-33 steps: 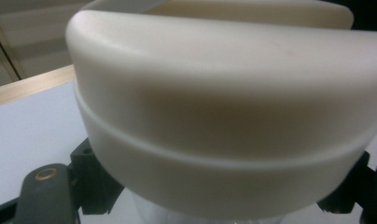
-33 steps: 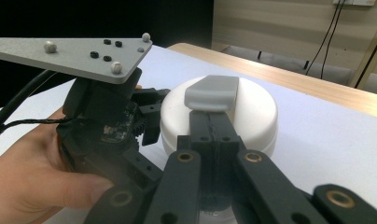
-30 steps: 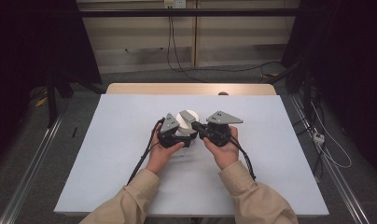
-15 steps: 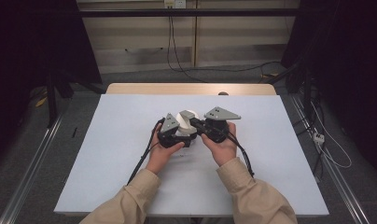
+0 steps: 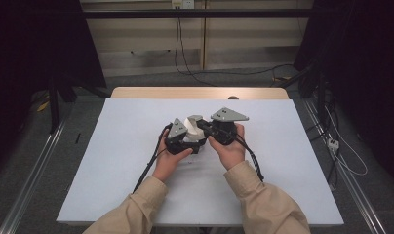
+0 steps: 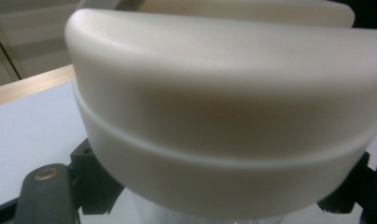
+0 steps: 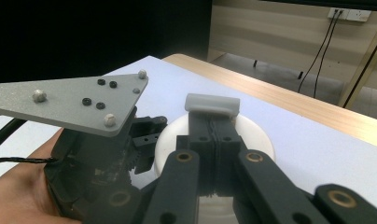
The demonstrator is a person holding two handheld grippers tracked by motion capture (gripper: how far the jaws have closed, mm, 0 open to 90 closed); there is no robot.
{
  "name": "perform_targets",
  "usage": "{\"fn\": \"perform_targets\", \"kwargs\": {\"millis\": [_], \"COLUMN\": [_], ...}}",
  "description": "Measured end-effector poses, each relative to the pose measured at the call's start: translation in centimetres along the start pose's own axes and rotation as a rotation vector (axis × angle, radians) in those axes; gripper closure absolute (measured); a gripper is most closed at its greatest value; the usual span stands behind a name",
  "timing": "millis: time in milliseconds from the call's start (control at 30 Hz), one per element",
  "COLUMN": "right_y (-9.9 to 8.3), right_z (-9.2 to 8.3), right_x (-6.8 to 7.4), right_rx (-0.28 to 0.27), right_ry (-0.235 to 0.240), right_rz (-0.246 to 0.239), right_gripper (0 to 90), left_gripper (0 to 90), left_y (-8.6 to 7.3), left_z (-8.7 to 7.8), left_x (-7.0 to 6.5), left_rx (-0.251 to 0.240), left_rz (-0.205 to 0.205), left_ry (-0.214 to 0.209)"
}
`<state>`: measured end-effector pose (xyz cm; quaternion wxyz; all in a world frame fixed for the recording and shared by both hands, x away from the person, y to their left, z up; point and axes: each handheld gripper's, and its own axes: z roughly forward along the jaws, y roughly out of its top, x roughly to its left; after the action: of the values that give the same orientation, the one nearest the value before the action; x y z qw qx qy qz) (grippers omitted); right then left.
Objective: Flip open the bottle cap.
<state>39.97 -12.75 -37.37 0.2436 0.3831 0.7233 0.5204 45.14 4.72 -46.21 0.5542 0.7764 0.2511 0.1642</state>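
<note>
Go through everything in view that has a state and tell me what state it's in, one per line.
White round container: lid on, lifted above the table between both tongs.
Container lid: seated on the container, its tab pinched by the right tongs.
Lid tab: gripped, sticking out past the jaw tips.
Left tongs: shut on the container.
Right tongs: shut on the lid tab.
Table: white cover lying flat.

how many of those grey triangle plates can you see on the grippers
2. One sits on the left gripper, a grey plate left of the white container; the other, larger plate, tops the right gripper.
</note>
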Motion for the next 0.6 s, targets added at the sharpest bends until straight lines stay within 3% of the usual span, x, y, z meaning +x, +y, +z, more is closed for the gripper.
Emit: {"fn": "perform_targets", "kwargs": {"millis": [600], "right_y": [0.95], "right_z": [0.97], "right_x": [-0.11], "right_rx": [0.007], "right_ry": [-0.019], "right_rz": [-0.013], "right_gripper": [88.9], "left_gripper": [18.5], "left_y": [0.00], "left_z": [0.02], "left_x": [0.02], "left_rx": [0.001], "left_rz": [-0.002], "left_ry": [-0.001]}}
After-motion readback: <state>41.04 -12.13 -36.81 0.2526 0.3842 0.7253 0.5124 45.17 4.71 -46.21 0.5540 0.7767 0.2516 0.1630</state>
